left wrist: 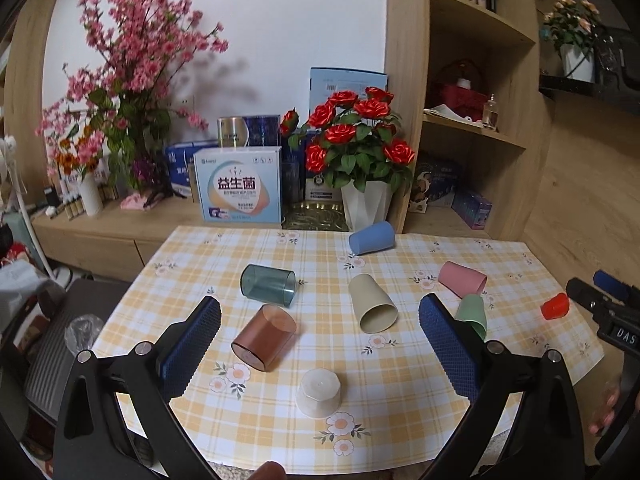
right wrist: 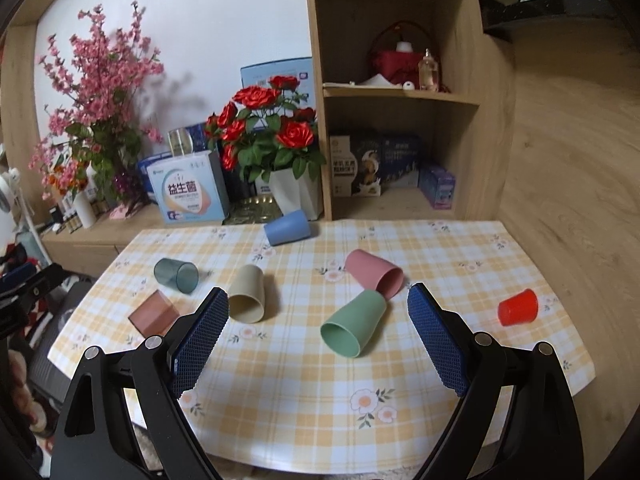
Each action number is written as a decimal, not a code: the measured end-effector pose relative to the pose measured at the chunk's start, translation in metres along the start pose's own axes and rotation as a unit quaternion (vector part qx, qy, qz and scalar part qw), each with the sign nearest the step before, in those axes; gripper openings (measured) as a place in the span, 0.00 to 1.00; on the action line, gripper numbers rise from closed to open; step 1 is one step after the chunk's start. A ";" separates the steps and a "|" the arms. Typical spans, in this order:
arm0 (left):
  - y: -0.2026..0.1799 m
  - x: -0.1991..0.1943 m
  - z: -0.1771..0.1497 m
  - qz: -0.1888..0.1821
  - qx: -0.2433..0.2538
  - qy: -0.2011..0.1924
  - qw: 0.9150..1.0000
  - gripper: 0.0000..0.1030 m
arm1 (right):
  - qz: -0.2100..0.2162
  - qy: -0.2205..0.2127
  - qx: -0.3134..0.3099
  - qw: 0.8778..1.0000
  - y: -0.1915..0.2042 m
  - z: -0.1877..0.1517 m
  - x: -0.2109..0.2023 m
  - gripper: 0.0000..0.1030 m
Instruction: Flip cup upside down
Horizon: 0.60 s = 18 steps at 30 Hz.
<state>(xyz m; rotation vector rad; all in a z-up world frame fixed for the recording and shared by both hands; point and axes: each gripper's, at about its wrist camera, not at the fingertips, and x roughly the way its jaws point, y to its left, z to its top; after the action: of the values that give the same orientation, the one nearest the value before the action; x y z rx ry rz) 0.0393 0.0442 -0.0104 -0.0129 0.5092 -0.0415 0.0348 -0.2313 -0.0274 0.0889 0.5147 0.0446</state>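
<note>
Both grippers — left (left wrist: 320, 320) and right (right wrist: 318, 308) — hover with fingers spread wide and empty above the checked table (right wrist: 440, 248), where cups lie toppled; the green cup (right wrist: 354, 326) sits framed between the right fingers — seemingly the next to be upended.

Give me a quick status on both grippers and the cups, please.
Left gripper open, empty. Right gripper open, empty, green cup lying between its fingers' line. White cup already upside down; other cups on their sides. Nothing blocking.
</note>
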 end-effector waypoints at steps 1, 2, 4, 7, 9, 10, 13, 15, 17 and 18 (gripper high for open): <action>-0.002 -0.001 0.000 -0.001 0.003 -0.002 1.000 0.94 | 0.000 -0.002 -0.001 1.000 0.001 0.000 0.000 0.85; -0.004 -0.002 -0.001 -0.001 0.006 -0.002 1.000 0.94 | -0.001 -0.004 -0.003 1.000 0.001 0.000 -0.001 0.85; -0.008 -0.001 -0.002 0.000 0.009 0.000 1.000 0.94 | -0.002 -0.006 -0.007 1.000 0.005 -0.002 -0.002 0.85; -0.012 -0.001 -0.003 0.002 0.014 0.000 1.000 0.94 | -0.002 -0.010 -0.012 1.000 0.007 -0.002 -0.003 0.85; -0.013 -0.001 -0.003 0.001 0.017 0.001 1.000 0.94 | -0.004 -0.014 -0.013 1.000 0.008 -0.002 -0.004 0.85; -0.014 -0.001 -0.004 0.000 0.018 0.001 1.000 0.94 | -0.004 -0.016 -0.012 1.000 0.007 -0.002 -0.004 0.85; -0.015 -0.001 -0.004 -0.002 0.021 0.003 1.000 0.94 | -0.009 -0.020 -0.012 1.000 0.008 -0.002 -0.005 0.85; -0.015 -0.002 -0.005 -0.006 0.020 0.004 1.000 0.94 | -0.010 -0.022 -0.011 1.000 0.008 -0.002 -0.006 0.85; -0.015 -0.003 -0.004 -0.007 0.020 0.003 1.000 0.94 | -0.011 -0.023 -0.011 1.000 0.008 -0.002 -0.007 0.85; -0.015 -0.004 -0.004 -0.008 0.021 0.003 1.000 0.94 | -0.012 -0.024 -0.011 1.000 0.008 -0.002 -0.007 0.85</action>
<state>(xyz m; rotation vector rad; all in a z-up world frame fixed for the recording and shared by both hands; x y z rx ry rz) 0.0332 0.0293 -0.0116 0.0242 0.5138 -0.0689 0.0276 -0.2236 -0.0247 0.0622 0.4674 0.0252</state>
